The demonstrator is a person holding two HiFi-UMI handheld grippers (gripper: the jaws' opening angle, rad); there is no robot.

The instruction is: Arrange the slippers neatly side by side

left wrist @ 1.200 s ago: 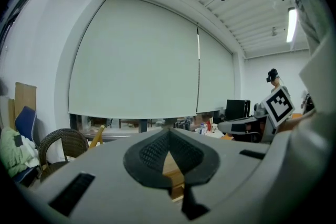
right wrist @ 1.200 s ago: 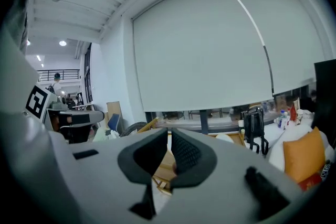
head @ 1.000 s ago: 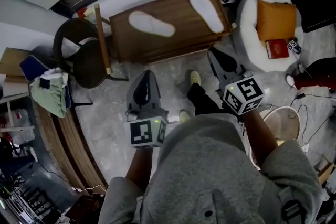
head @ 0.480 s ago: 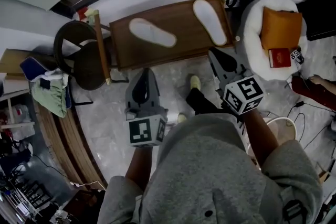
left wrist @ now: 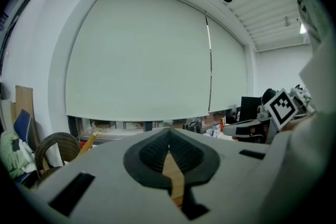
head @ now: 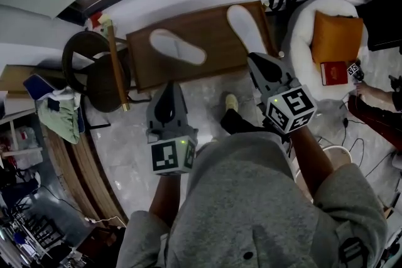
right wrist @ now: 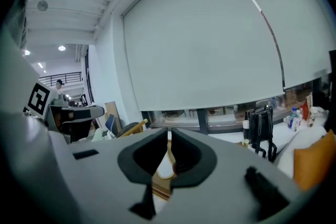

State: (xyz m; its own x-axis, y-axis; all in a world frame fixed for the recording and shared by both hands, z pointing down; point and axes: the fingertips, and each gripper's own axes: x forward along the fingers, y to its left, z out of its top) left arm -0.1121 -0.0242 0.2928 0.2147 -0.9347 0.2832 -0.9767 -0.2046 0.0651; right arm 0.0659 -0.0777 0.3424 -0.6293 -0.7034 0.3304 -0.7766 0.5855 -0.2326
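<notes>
The left gripper [head: 170,86] is clenched. Its ribbed black pads meet edge to edge with nothing caught, and its own view shows only a sliver of brown wood below the seam. The right gripper [head: 253,59] is closed and empty too, its smoother dark pads all but touching. Through the slit, the right gripper view shows a pale rounded slipper edge lying on wood; which slipper it is I cannot tell. Both grippers have matte grey, wedge-shaped shells with a marker cube at the rear.

In the head view, the table [head: 213,41], a low oblong of dark brown wood, lies at 12 o'clock from the left gripper. The left slipper [head: 178,47], white, flat and oval, lies on it just beyond that gripper's tip, its length running from 10 to 4 o'clock. The right slipper [head: 246,28], of the same kind, lies at the table's right end at 11 o'clock from the right gripper, near its tip, and runs from 11 to 5 o'clock. The two are well apart.

The floor [head: 201,97] is glossy grey marble. A round dark woven chair [head: 94,72] stands at 10 o'clock from the left gripper. A white fluffy pouf [head: 301,16] with an orange cushion [head: 336,34] stands at 2 o'clock from the right gripper.

Only the gripper views show the broad pale blind [left wrist: 142,50]; only the head view shows both slippers whole
</notes>
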